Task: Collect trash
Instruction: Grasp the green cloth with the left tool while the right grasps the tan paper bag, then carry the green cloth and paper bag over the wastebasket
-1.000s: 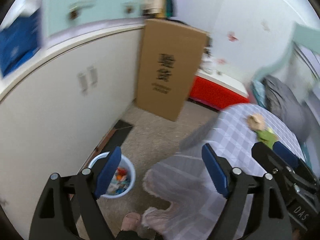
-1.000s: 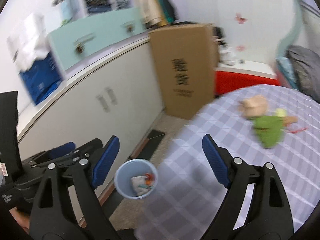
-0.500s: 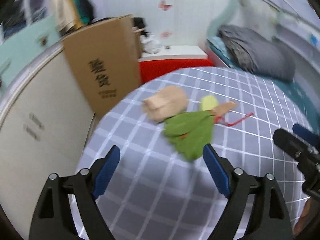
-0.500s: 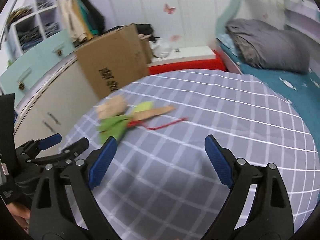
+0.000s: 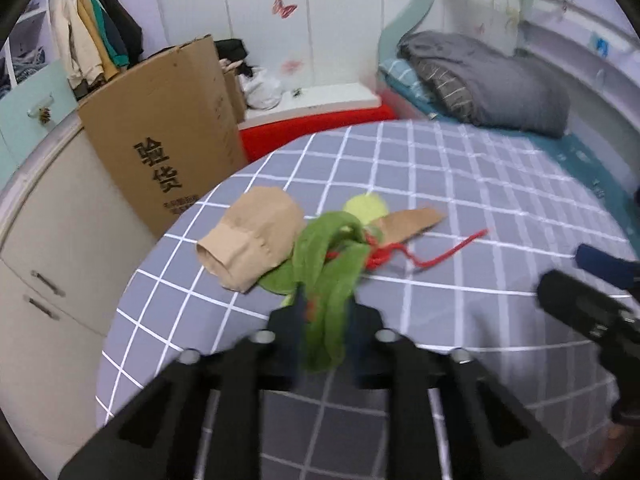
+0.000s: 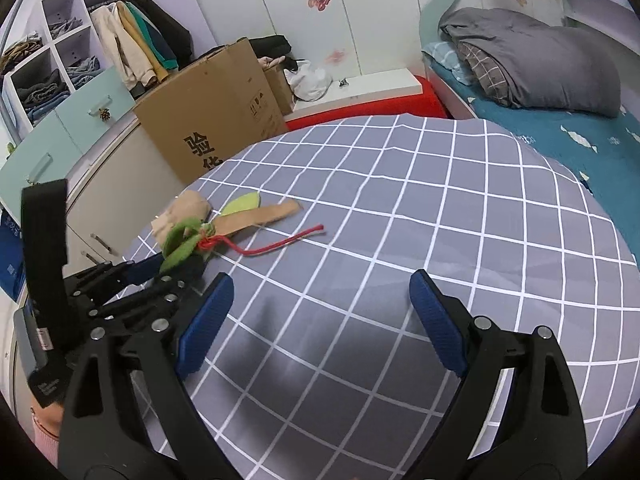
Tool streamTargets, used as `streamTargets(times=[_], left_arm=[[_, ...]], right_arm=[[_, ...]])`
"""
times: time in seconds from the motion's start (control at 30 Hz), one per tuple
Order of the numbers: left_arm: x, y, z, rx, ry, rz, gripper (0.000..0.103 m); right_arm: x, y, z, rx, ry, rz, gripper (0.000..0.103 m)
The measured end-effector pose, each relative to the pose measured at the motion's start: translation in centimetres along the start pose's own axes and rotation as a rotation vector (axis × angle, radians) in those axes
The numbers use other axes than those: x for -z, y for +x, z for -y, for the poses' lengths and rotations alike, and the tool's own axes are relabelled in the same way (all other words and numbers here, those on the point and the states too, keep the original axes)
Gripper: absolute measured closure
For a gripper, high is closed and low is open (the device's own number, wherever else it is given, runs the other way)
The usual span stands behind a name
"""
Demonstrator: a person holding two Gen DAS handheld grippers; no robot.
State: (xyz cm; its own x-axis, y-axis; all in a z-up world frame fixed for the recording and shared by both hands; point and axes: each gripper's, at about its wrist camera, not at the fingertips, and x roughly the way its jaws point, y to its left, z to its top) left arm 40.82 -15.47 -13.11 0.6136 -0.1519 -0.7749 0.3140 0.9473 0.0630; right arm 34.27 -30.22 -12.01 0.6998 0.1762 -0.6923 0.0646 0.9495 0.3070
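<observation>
A small heap of trash lies on the grey checked table (image 5: 460,184). My left gripper (image 5: 325,312) is shut on a green cloth scrap (image 5: 326,276), which bunches up between its fingers. Next to it lie a tan cloth tube (image 5: 250,242), a yellow-green round scrap (image 5: 367,206), a brown cardboard strip (image 5: 412,220) and a red string (image 5: 432,254). In the right wrist view my right gripper (image 6: 320,318) is open and empty above the table (image 6: 440,200), to the right of the left gripper (image 6: 176,264) and the green scrap (image 6: 180,246).
A tall cardboard box (image 5: 168,136) stands past the table's far left edge against white cabinets (image 5: 52,240). A red-and-white bench (image 5: 320,120) and a bed with a grey blanket (image 5: 492,80) lie behind the table. The right gripper's tip (image 5: 592,300) shows at the right.
Both views swung from the floor and the blue bin to the table. My left gripper moved down onto the heap and shut on the green scrap. My right gripper stayed open.
</observation>
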Motion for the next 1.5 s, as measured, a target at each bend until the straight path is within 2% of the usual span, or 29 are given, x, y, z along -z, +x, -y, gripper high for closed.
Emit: streamTargets(times=[0.1,0.23,0.33,0.5,0.57,0.77,0.87,1.07,1.13,1.17,1.2,1.23,1.4,1.5], left_arm=[[0.2,-2.7,-1.1,0.093,-0.055,0.063,0.090],[0.5,-6.2,-3.5,0.127,-0.136,0.148,0.090],[0.9,-8.7,-6.7,0.110,-0.219,0.212,0.090],[1.7,-11.0,-11.8,0.015,-0.318,0.299,0.090],[2.2,-11.2,-13.7,-0.044,-0.358,0.301,0.090],[3.9,-9.0,-20.1,-0.196,-0.478,0.228,0.090],[4.8,-8.0,-22.6,-0.224,-0.507,0.198,0.090],[6.2,-6.6,-26.0,-0.229,-0.527,0.153,0.090],[6.7,-6.4,-27.1,-0.228,-0.530,0.147,0.090],[7.0,-6.5,-27.3,-0.221,-0.534,0.145,0.090],[7.3,-6.5,-27.6,-0.210,-0.540,0.142,0.090],[7.6,-6.5,-28.0,-0.205,-0.545,0.139,0.090],[9.5,-7.5,-29.0,-0.193,-0.560,0.138,0.090],[11.2,-8.7,-30.1,-0.188,-0.585,0.137,0.090]], right_arm=[[-0.2,-0.5,-0.9,-0.009,-0.004,0.018,0.015],[-0.6,-1.5,-3.1,-0.022,-0.028,0.057,0.015],[-0.7,-1.4,-5.0,-0.039,-0.052,0.054,0.015],[-0.9,0.0,-7.9,-0.057,-0.089,0.026,0.015],[-1.0,1.3,-9.4,-0.065,-0.115,0.002,0.015],[-1.5,6.0,-13.0,-0.049,-0.172,-0.062,0.015],[-2.0,8.4,-14.3,-0.040,-0.169,-0.088,0.015],[-3.1,12.2,-15.6,-0.005,-0.163,-0.128,0.016],[-3.3,12.4,-16.0,0.009,-0.184,-0.112,0.047],[-3.3,12.4,-16.3,0.025,-0.200,-0.108,0.047],[-3.3,12.5,-16.5,0.020,-0.205,-0.114,0.052],[-3.2,12.6,-16.8,0.018,-0.211,-0.114,0.071],[-2.1,11.0,-18.5,-0.031,-0.225,-0.089,0.082],[-0.7,9.1,-20.9,-0.090,-0.262,-0.065,0.082]])
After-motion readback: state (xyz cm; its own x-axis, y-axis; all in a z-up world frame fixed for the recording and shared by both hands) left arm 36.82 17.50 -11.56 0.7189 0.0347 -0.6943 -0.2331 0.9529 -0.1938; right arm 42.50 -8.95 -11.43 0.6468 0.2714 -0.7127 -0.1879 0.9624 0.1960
